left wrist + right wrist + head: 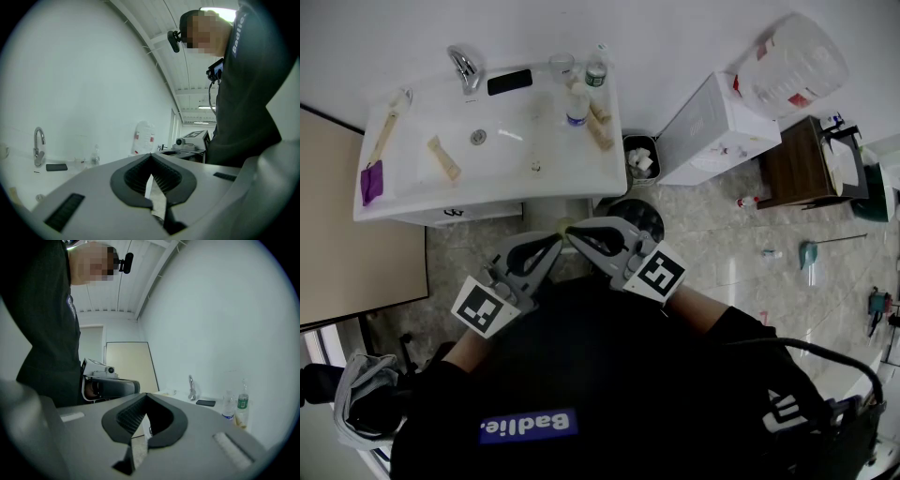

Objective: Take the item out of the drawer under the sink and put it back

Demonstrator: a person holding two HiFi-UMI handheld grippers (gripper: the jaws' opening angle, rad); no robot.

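Holding left tongs (555, 238) and right tongs (577, 232) shut, empty, tip to tip before the sink (502, 180), drawer item unseen.

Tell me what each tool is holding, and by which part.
Nothing is held: the left tool and the right tool are both shut with nothing between their jaws.

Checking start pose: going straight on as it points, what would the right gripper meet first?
Probably the white cabinet front under the sink, seen between its shut jaws; depth is unclear.
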